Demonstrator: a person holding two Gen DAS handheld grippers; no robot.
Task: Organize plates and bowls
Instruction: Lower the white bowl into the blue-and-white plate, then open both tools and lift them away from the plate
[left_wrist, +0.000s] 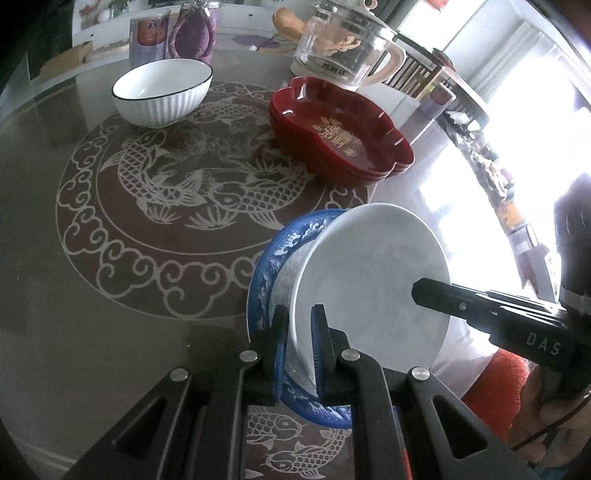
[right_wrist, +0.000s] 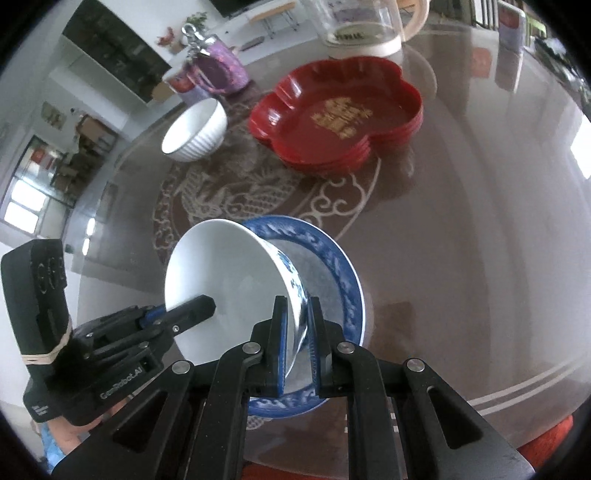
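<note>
Left gripper (left_wrist: 300, 332) and right gripper (right_wrist: 295, 325) both clamped narrow on white bowl (right_wrist: 225, 280) rim (tilted over blue plate (right_wrist: 332, 266))

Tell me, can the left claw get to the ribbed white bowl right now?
Probably not yet. The left claw is shut on the blue-patterned bowl's rim, shared with the right claw. The table toward the ribbed bowl looks unobstructed otherwise.

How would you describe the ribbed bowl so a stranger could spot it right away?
Start at the round table with the carp pattern under glass. At its far side, left of the stack of red plates, stands the ribbed bowl, upright and alone. It is white with fluted sides and a thin dark rim, unlike the smooth bowl both grippers hold tilted over the blue plate.
</note>
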